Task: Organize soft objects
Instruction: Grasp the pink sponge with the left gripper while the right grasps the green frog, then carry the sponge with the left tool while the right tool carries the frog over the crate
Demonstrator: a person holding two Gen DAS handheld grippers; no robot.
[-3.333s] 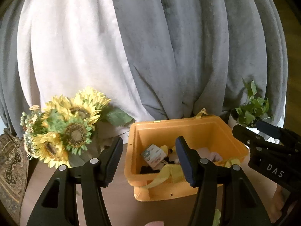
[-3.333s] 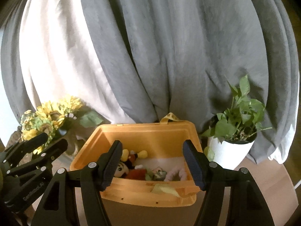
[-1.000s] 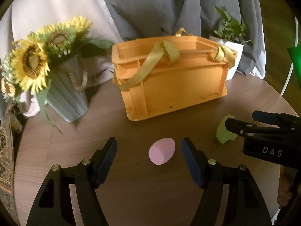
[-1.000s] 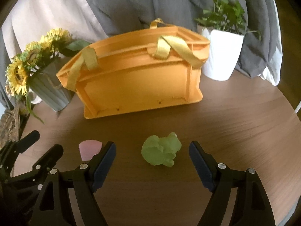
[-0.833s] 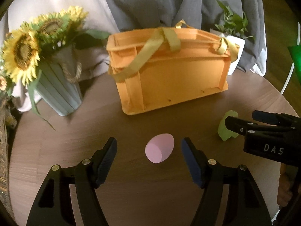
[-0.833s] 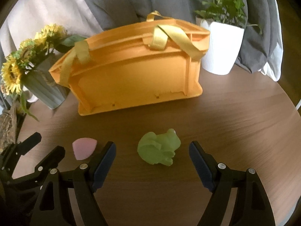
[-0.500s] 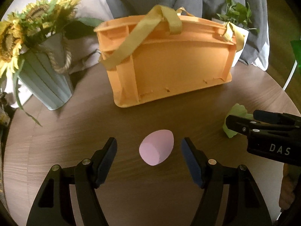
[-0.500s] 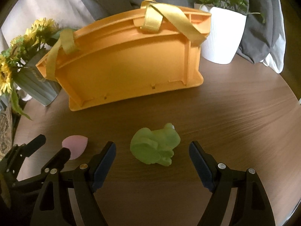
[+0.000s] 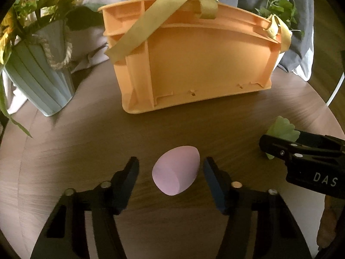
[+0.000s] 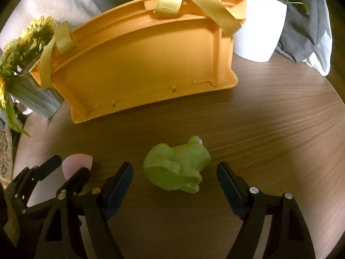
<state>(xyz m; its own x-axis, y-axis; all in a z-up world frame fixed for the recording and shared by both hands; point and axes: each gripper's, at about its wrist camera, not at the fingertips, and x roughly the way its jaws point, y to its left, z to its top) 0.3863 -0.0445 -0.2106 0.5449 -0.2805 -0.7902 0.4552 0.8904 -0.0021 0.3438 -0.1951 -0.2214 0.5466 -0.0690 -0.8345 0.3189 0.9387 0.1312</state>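
A pink egg-shaped sponge (image 9: 175,170) lies on the round wooden table (image 9: 86,142), between the fingers of my left gripper (image 9: 169,168). Its jaws are closing and the pads stand a little off the sponge on both sides. A soft green frog (image 10: 177,165) lies between the wide-open fingers of my right gripper (image 10: 174,172), with gaps on each side. The pink sponge (image 10: 76,163) and the left gripper (image 10: 64,168) also show at the lower left of the right wrist view. An orange crate (image 9: 194,64) with yellow straps stands behind both toys.
A grey-green vase of sunflowers (image 9: 36,71) stands at the left of the crate (image 10: 146,64). A white pot with a green plant (image 10: 258,28) is at its right. Grey and white curtains hang behind. The table edge curves close at the right (image 9: 330,112).
Both grippers have sunk toward the table and come nearer the toys. The left jaws have narrowed around the pink sponge. The right jaws keep the same width.
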